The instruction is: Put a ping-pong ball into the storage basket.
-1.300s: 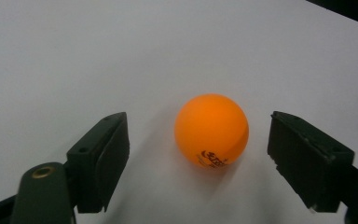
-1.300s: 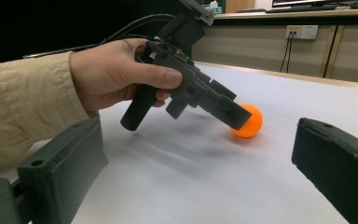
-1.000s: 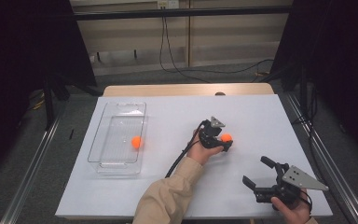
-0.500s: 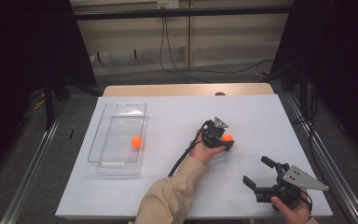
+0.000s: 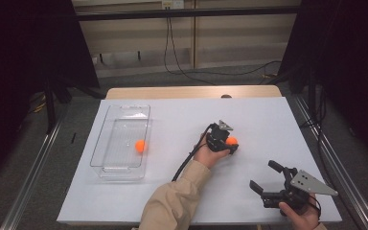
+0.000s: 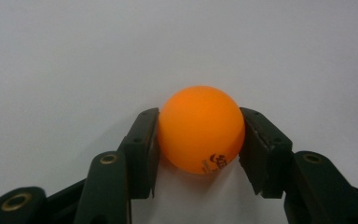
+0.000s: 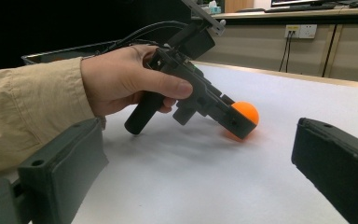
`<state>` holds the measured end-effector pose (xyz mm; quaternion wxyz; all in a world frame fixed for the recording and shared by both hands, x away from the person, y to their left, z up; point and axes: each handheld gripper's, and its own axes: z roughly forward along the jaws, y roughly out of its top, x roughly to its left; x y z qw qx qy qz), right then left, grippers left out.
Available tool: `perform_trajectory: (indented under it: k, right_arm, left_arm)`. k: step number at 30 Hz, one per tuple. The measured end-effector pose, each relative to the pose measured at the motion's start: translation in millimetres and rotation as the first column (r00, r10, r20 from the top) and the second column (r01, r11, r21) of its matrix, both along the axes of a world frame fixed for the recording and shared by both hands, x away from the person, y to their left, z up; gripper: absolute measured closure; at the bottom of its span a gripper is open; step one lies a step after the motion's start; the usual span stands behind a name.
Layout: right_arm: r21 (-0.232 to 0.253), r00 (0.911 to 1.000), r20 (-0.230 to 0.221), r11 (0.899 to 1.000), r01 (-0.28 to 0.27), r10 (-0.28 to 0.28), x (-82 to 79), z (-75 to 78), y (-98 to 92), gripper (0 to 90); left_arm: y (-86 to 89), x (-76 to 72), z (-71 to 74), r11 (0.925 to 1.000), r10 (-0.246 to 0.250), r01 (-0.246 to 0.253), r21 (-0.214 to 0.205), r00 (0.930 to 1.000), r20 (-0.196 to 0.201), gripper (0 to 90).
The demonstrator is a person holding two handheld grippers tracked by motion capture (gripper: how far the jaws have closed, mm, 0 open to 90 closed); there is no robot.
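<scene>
- Left gripper (image 6: 199,140): the two black jaws close on an orange ping-pong ball (image 6: 200,129), one pad against each side. Small dark print shows low on the ball's front.
- The gripped ball (image 5: 231,141) sits on the white table surface (image 5: 182,191), right of centre and roughly midway between the far and near edges; an orange glow under it shows in the right gripper view.
- Left hand (image 5: 206,154) wraps the gripper's handle; beige sleeve (image 5: 172,203) runs back to the near edge. Black cable (image 5: 184,165) trails from the gripper alongside the forearm.
- Right gripper (image 5: 267,179): jaws released, spread wide with nothing between them. Held by the right hand (image 5: 301,216) near the near right corner, grey three-cornered plate (image 5: 312,183) on top.
- Clear rectangular plastic bin (image 5: 106,143) stands along the left side of the surface, long axis running far-to-near.
- Second orange ping-pong ball (image 5: 140,145) lies inside the bin, toward its right wall.
</scene>
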<state>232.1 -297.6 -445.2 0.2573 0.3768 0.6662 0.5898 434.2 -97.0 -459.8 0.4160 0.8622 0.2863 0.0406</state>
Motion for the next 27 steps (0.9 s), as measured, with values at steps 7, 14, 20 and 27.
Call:
perform_trajectory:
  k: [7,14,20,27]
  right_arm:
    - [0.001,1.0,0.0,1.0,-0.001,0.001,0.2,-0.1,-0.1,1.9]
    - [0.002,1.0,-0.001,1.0,0.002,-0.002,0.3,-0.1,-0.3,1.9]
    - [0.0,1.0,0.0,1.0,0.002,-0.002,0.3,-0.2,-0.2,1.9]
    - [-0.003,1.0,0.0,1.0,0.002,-0.002,0.5,-0.3,0.4,1.9]
  left_arm:
    - [4.1,-2.1,2.1,0.9999,-0.014,0.013,-0.01,0.9996,-0.026,50.8]
    - [13.2,-2.4,3.9,0.9993,-0.011,0.009,-0.036,0.9983,-0.057,50.8]
    - [23.4,-3.9,7.1,0.9993,-0.004,0.002,-0.038,0.9974,-0.072,50.9]
    - [33.0,-6.8,10.6,0.9993,-0.007,0.004,-0.037,0.9968,-0.079,50.9]
